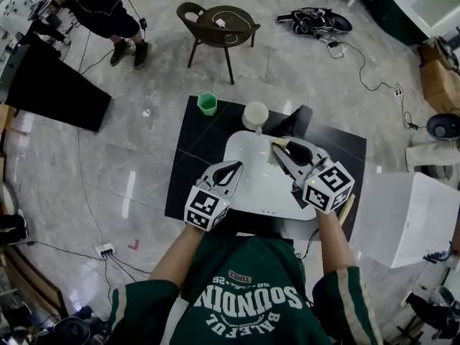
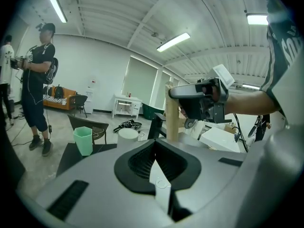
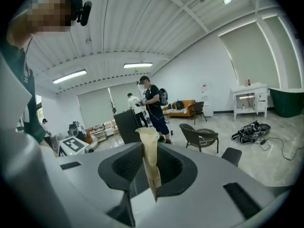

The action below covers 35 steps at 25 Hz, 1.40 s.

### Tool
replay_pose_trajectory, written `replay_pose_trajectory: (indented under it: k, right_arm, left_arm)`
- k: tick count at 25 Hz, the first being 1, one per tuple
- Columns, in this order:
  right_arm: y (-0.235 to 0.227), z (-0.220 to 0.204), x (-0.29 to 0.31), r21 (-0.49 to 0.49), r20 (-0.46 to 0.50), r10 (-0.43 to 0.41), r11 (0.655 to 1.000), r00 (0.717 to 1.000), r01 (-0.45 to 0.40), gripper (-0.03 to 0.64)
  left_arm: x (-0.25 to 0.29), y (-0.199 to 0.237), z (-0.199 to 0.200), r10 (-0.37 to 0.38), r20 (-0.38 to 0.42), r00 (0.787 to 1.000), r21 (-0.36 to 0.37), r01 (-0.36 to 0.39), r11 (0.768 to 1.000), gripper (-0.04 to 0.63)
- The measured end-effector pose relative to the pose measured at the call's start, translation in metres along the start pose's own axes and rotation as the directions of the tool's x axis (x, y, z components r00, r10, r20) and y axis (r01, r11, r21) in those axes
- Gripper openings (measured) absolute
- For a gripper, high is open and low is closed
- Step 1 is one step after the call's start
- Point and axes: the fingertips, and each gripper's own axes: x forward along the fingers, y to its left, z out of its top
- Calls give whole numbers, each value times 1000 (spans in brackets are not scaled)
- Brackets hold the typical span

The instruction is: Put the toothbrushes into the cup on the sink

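The right hand-held gripper [image 1: 282, 149] is clamped on a tan toothbrush [image 3: 151, 165], whose end sticks up past its jaw tips. Ahead of those tips and slightly to their left stands the white cup [image 1: 255, 113], near but apart, at the far rim of the sink [image 1: 251, 189]. The left hand-held gripper [image 1: 233, 169] hovers over the sink beside the right one, its jaws together and empty. A green cup [image 1: 207, 103] stands on the black tabletop [image 1: 192, 160] well beyond it.

The sink [image 1: 251, 185] lies open between the left gripper [image 1: 234, 167] and right gripper [image 1: 282, 150], whose toothbrush [image 1: 278, 144] juts toward the white cup [image 1: 255, 113] at the far rim. The green cup [image 1: 207, 103] stands well left on the table [image 1: 188, 165].
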Motion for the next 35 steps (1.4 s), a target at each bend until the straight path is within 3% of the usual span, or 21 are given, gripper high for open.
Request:
replay_pose_trajectory:
  k: [9,18,29,35]
  right_arm:
    - [-28,45,24,27,145,-51,999,988,47,97]
    - [-68,75,55,106,298,-158,986,941,131,97]
    - [-101,50,102,161,264,-225,969,938,188,97]
    - [-115,25,114,276,230,-269,940,935,202,97]
  left_arm:
    - [-1,13,1,24,8,1000,-19,-24,1000,11]
    - [-5,26,-9,48,-10,999,-46,-48,998,11]
    - [-13,52,-16,83,-30,996,-74,-85,994,11]
    - [-10,58,-23,86,-42,995,-85,-90,992,11]
